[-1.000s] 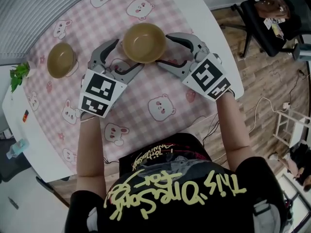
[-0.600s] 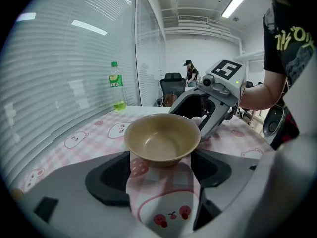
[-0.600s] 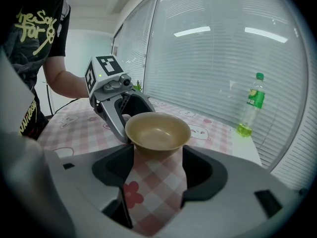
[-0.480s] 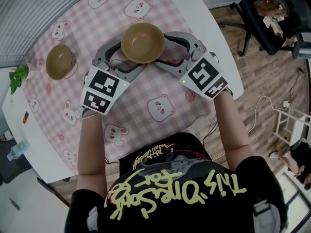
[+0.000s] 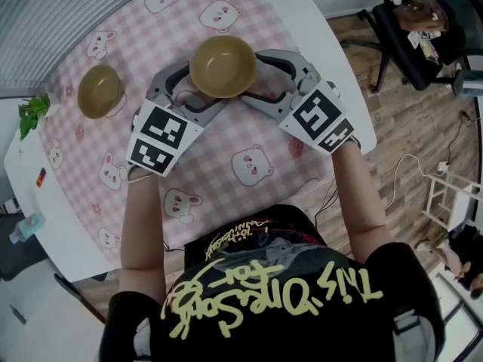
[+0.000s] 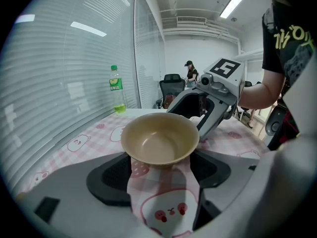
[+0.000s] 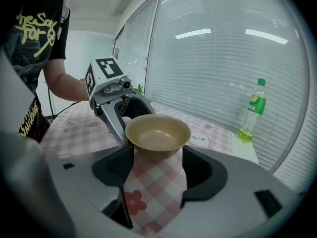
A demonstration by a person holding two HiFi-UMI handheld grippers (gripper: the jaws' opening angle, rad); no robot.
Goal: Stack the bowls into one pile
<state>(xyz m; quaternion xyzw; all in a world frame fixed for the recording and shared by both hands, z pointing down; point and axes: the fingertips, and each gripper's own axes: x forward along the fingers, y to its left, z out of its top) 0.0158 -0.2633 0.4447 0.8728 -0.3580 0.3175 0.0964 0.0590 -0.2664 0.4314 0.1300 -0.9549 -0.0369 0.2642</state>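
Fingers on both sides are apart, clamped on nothing. My left gripper [image 5: 198, 89] and my right gripper [image 5: 255, 80] face each other across the larger bowl [image 5: 223, 66]. In each gripper view the bowl sits at the tips of my open fingers, its foot in the gap and the checked cloth showing between them. I cannot tell whether the tips touch its wall or stop just beside it. The bowl rests upright and empty on the bench [image 5: 249, 164]. The smaller bowl [image 5: 99, 91] stands well apart, off to my left.

I judge the larger bowl to be light and stiff, likely plastic or similar, with a smooth rounded wall that could slip up and out of a squeeze. The best hold looks low on the wall, under the flare of the rim, on two opposite sides. Nipping the rim between one pair of fingers would also serve. Since the smaller bowl must nest inside this one, it may be the better one to carry.

A second ago my left fingers splayed wider and stood off from the bowl, and now they curl in close around it. The bowl itself has not shifted on the cloth.
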